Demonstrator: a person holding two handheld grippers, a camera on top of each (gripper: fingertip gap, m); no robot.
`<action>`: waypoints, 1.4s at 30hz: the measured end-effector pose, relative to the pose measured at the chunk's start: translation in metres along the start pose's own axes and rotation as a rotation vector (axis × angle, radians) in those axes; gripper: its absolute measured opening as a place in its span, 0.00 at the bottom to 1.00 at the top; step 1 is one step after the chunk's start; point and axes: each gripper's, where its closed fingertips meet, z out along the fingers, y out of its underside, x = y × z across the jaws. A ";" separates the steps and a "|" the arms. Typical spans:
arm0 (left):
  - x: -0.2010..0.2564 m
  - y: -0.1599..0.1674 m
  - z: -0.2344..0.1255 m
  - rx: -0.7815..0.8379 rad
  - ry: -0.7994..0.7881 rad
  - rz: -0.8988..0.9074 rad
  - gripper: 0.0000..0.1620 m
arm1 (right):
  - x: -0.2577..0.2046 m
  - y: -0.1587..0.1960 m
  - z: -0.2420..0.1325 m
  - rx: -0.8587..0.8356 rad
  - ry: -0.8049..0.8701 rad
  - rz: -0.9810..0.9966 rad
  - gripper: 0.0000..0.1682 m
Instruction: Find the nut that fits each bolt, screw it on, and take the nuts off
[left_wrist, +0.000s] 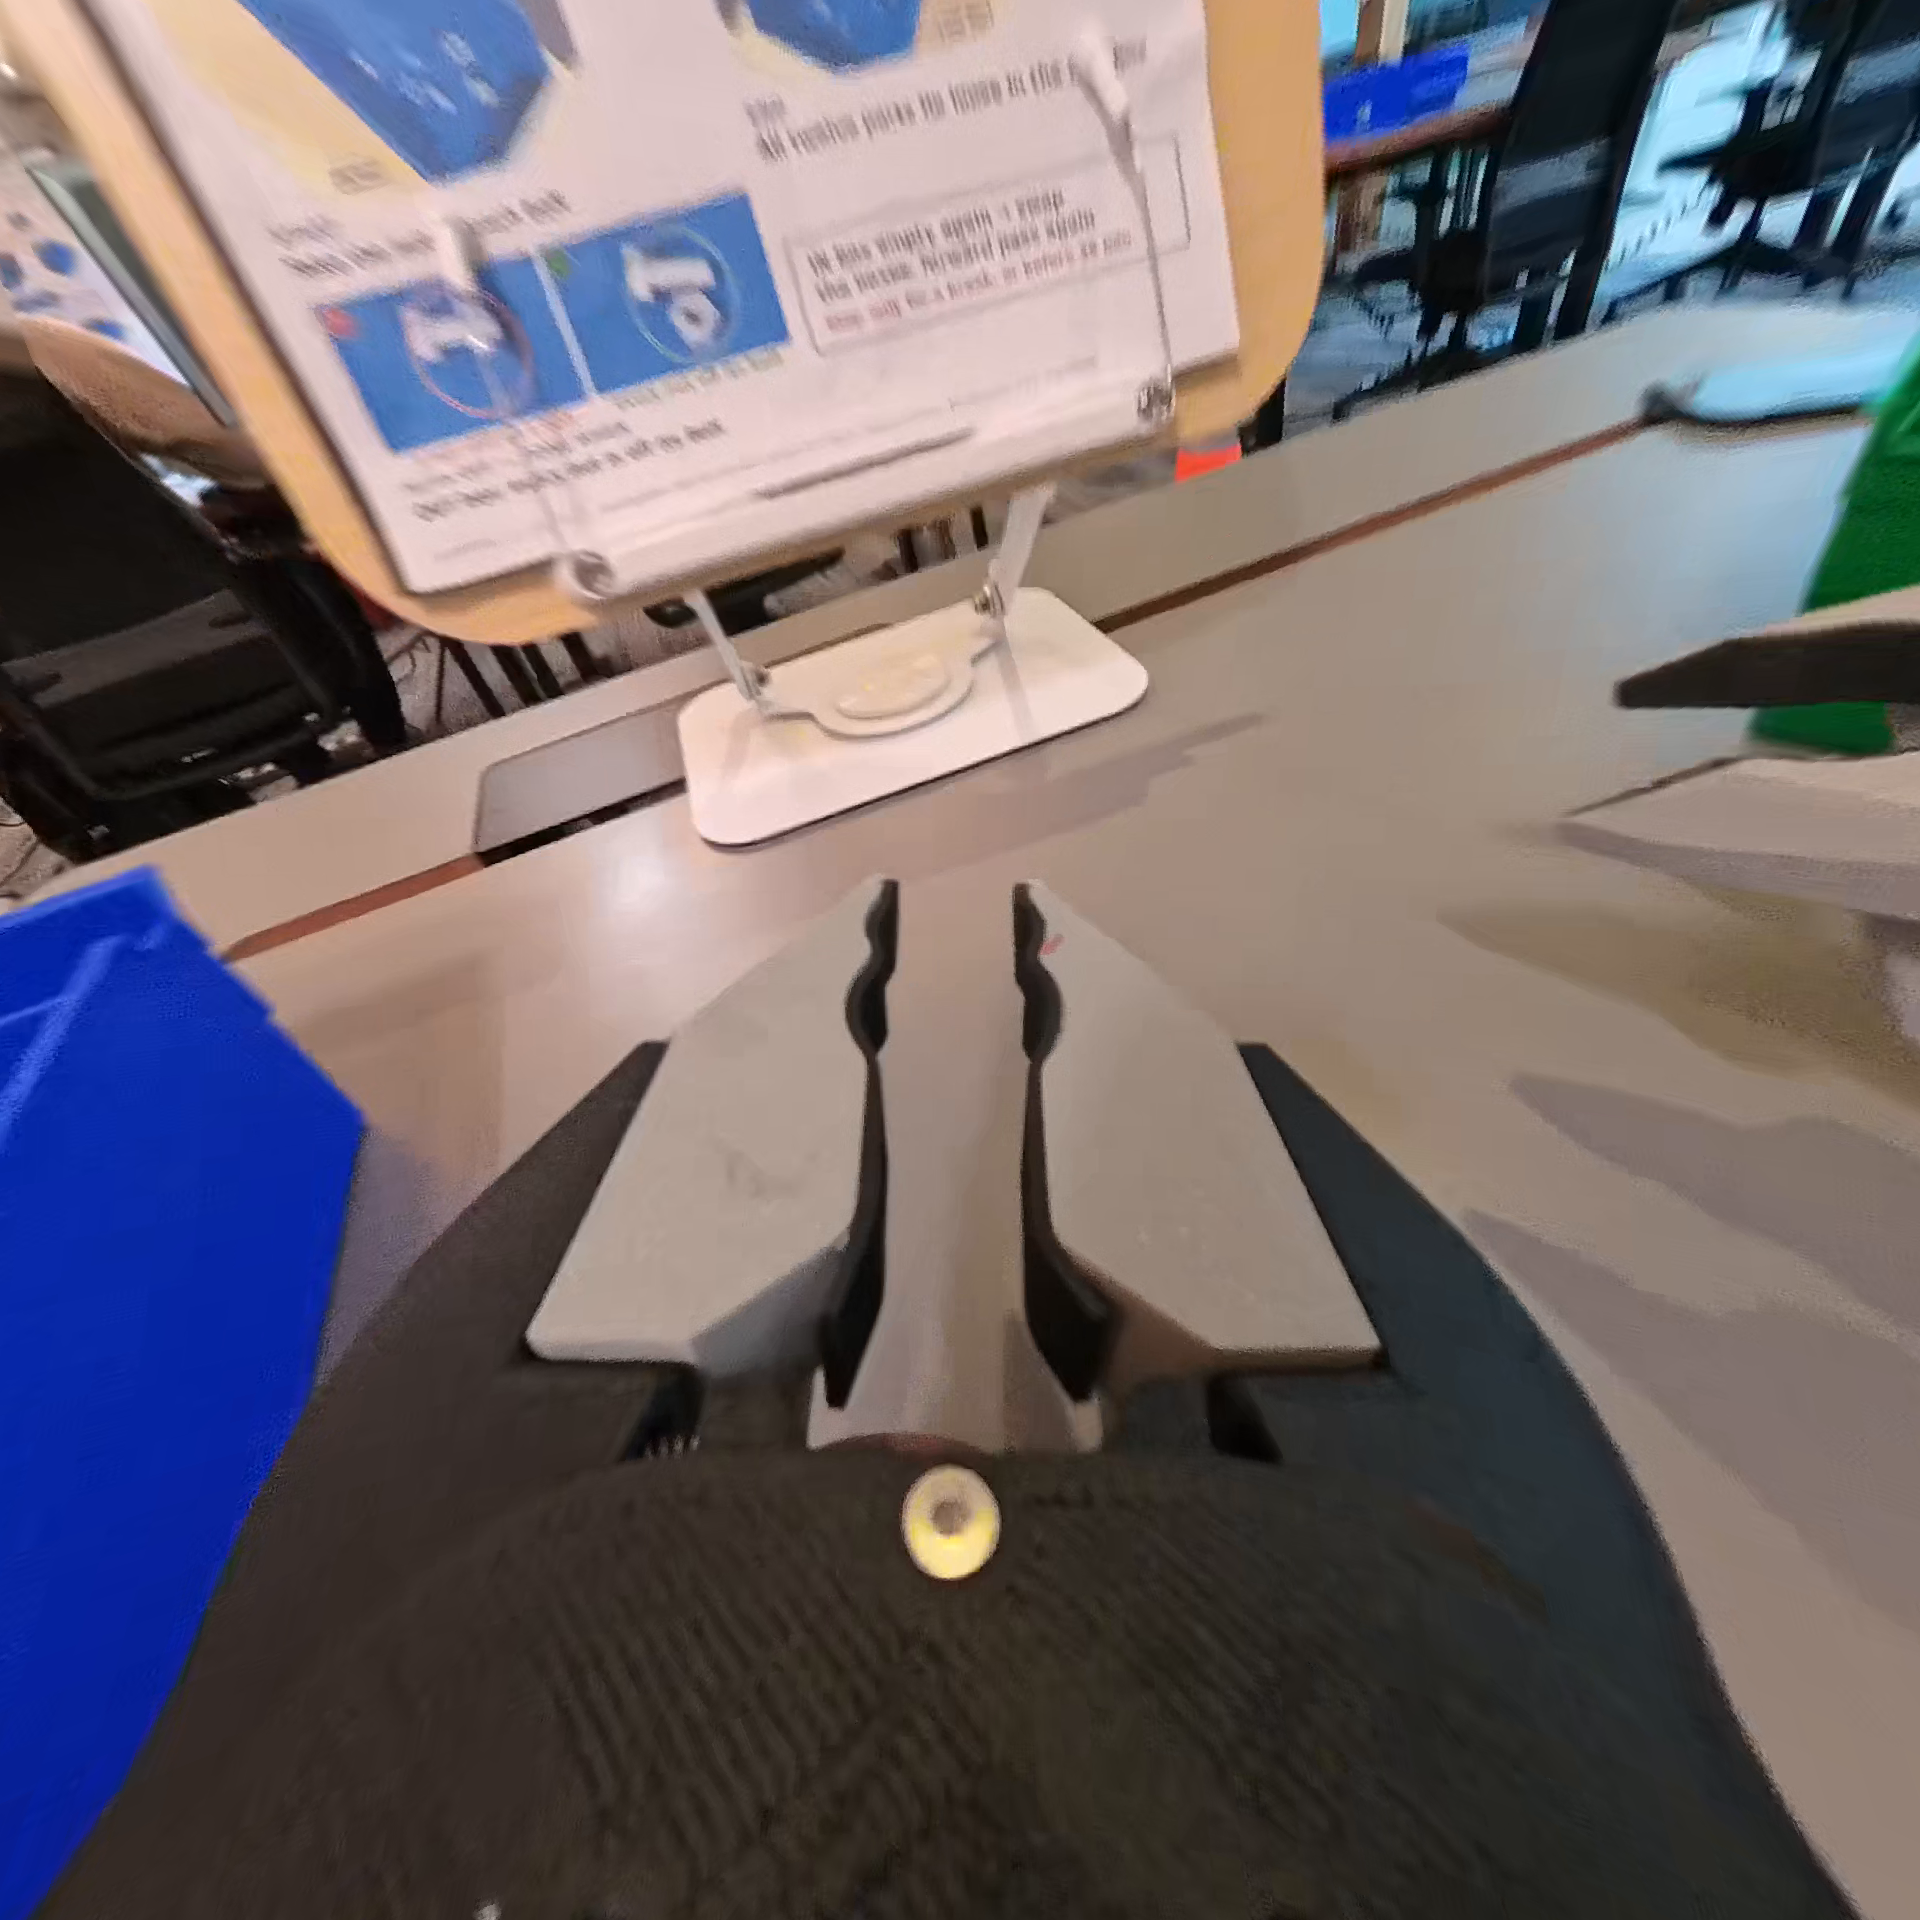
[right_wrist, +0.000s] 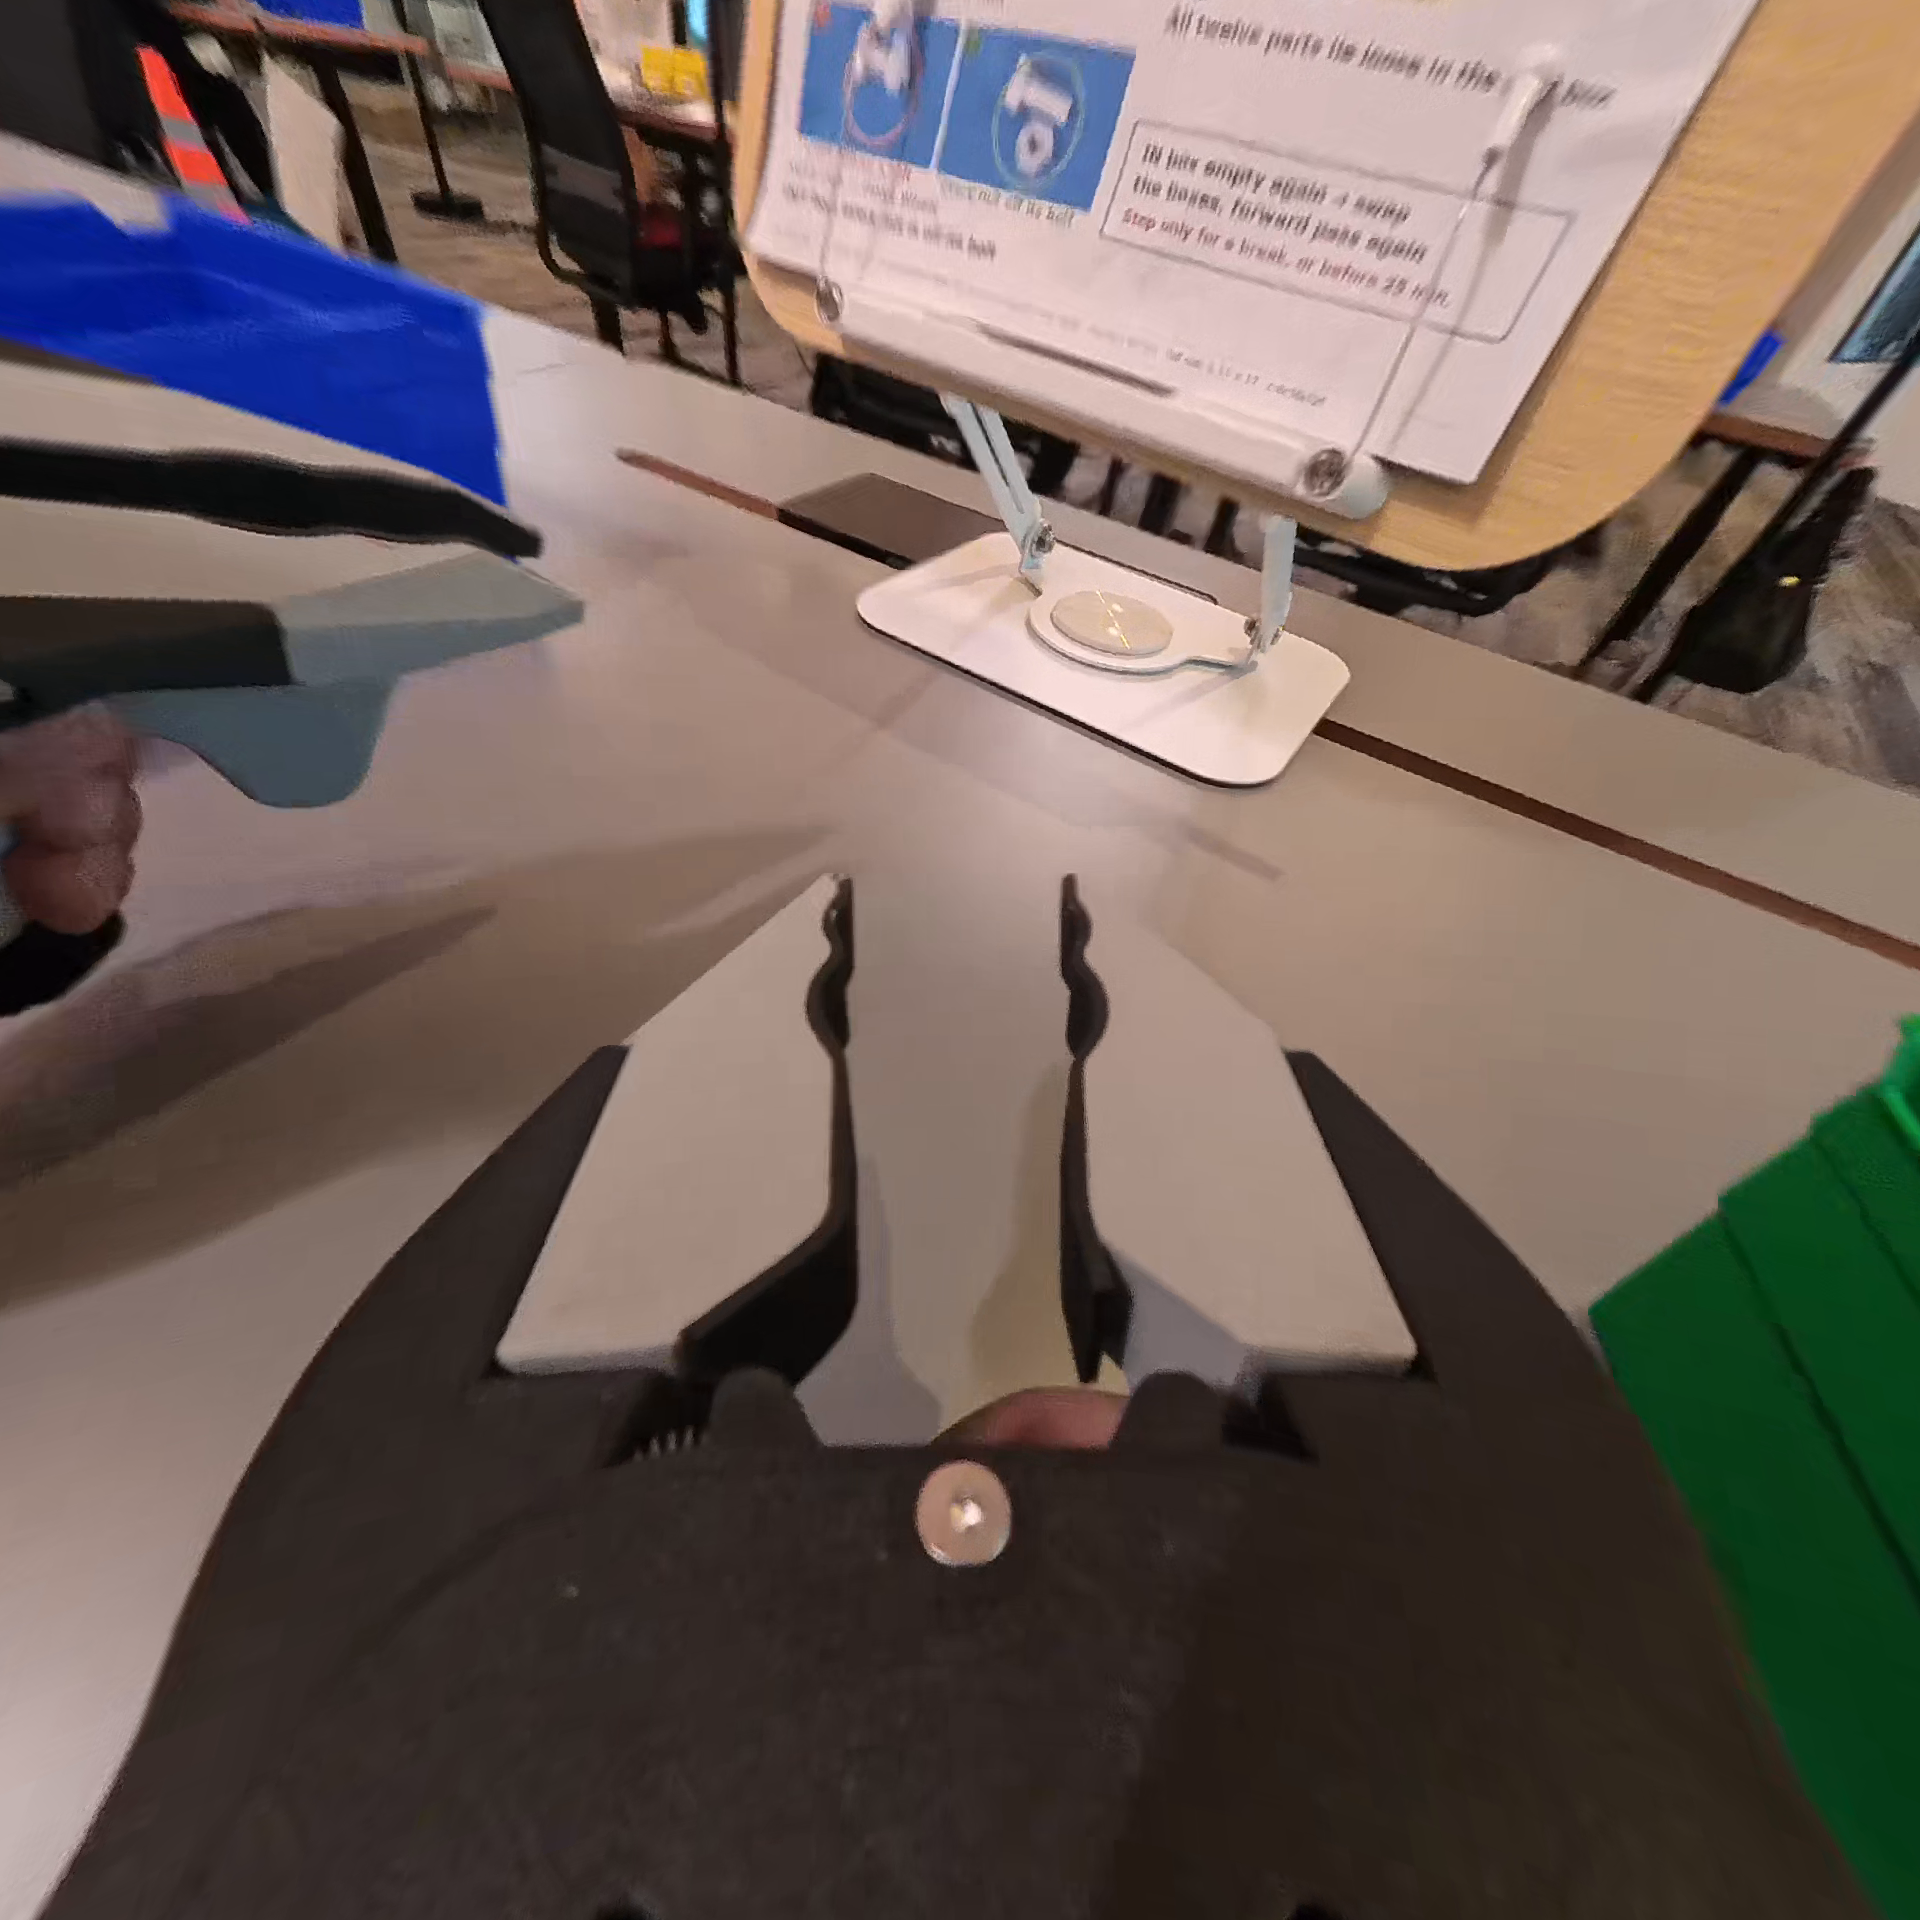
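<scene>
Your grey table (left_wrist: 1351, 935) carries a white stand base (left_wrist: 914, 717); left of it a blue bin (left_wrist: 135, 1195), right a green bin (right_wrist: 1787, 1351).

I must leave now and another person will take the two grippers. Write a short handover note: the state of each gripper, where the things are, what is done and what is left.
Left gripper: open, empty, above the grey table.
Right gripper: open, empty, also above the table.
Blue box: at the left gripper's left side. Green box: at the right gripper's right side. Their insides do not show here.
Instruction sheet on a white stand: straight ahead, at the far edge of the table.
Done: nothing can be confirmed; no bolt or nut is in view.
Left: probably take a bolt and a nut from a box, then match, screw on, unscrew.
</scene>
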 end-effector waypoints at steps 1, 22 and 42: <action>-0.004 -0.007 -0.019 0.026 0.000 -0.021 0.19 | -0.003 -0.006 -0.017 0.018 -0.034 0.034 0.26; -0.147 0.086 -0.144 -0.283 -0.210 0.034 0.01 | 0.114 0.083 -0.209 -0.345 0.138 -0.062 0.01; -0.128 -0.133 -0.220 0.027 -0.155 0.020 0.03 | -0.250 -0.041 0.053 -0.085 0.004 0.284 0.12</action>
